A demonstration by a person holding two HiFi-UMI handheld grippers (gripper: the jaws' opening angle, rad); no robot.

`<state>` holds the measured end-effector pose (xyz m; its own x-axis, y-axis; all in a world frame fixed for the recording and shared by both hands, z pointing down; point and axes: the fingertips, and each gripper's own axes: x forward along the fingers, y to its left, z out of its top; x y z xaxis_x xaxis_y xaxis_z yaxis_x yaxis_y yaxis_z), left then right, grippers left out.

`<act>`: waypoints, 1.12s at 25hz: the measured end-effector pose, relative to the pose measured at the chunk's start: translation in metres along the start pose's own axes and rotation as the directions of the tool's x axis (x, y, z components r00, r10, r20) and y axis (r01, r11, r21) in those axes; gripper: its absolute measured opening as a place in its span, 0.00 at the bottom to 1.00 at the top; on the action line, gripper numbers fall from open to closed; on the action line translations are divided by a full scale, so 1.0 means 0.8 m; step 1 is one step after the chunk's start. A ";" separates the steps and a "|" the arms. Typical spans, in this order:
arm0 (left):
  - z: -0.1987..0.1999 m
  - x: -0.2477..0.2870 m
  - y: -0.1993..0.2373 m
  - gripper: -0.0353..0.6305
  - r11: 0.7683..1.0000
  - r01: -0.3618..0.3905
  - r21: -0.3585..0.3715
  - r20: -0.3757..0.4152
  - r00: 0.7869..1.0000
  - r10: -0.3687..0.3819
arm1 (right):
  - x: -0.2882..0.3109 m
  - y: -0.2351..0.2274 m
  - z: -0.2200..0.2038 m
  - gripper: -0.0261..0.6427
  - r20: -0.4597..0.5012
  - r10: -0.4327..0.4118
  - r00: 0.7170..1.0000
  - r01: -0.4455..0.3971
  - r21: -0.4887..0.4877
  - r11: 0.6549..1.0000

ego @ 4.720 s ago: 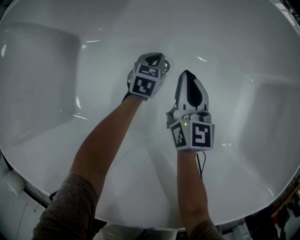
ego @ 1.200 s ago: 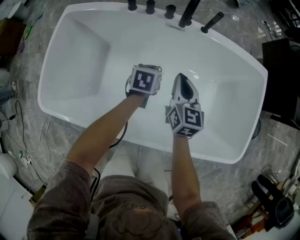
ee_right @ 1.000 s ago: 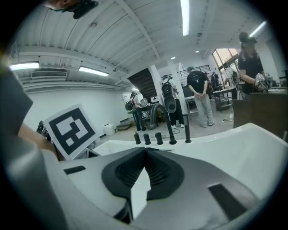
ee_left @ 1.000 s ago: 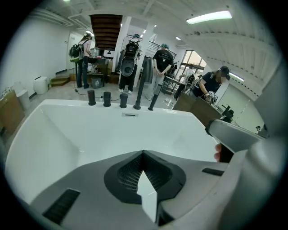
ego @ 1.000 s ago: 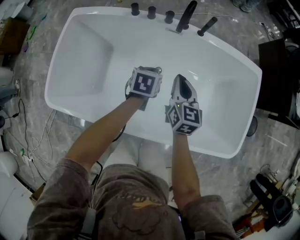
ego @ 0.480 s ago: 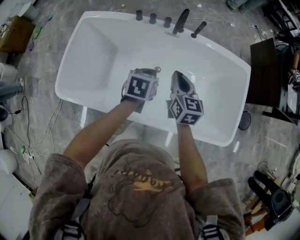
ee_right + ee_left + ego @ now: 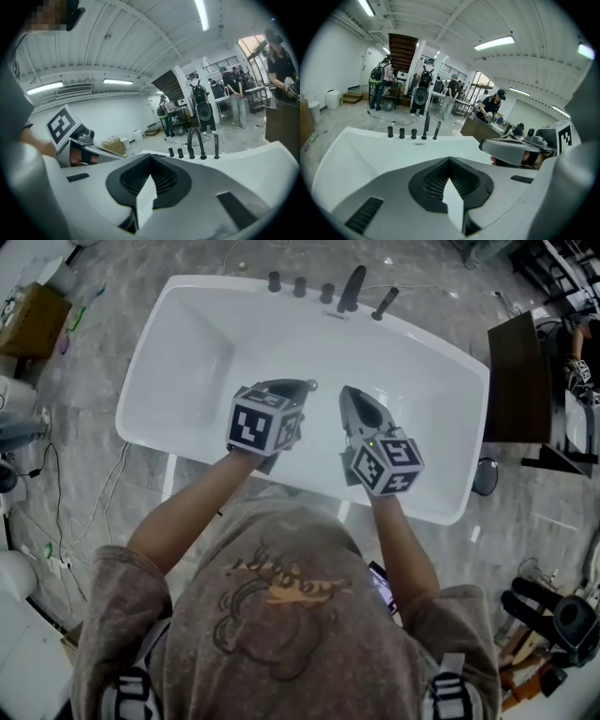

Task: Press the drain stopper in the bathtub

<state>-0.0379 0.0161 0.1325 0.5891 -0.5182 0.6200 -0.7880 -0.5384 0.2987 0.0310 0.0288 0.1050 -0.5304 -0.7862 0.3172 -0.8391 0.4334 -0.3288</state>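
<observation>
Held left gripper (image 7: 295,386) and right gripper (image 7: 351,393) above white bathtub (image 7: 187,362), jaws of both closed on nothing. Saw drain stopper (image 7: 311,384) on tub floor just past left tip, from head view only. Caught ceiling lights (image 7: 494,43) in gripper views only.

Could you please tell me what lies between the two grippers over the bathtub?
Nothing does. In the head view, the gap between the left gripper and the right gripper shows only the bare white floor of the bathtub below them.
</observation>
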 end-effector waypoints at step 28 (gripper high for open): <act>0.076 -0.130 -0.091 0.05 0.917 0.265 0.297 0.390 0.843 -0.370 | -0.075 0.105 0.075 0.04 0.208 0.320 0.924 -0.294 -0.147 0.944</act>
<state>-0.0310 0.0684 0.0021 0.8582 -0.4968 0.1293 -0.5133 -0.8287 0.2232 -0.0002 0.0856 0.0052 -0.7337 -0.6795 0.0025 -0.6541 0.7053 -0.2733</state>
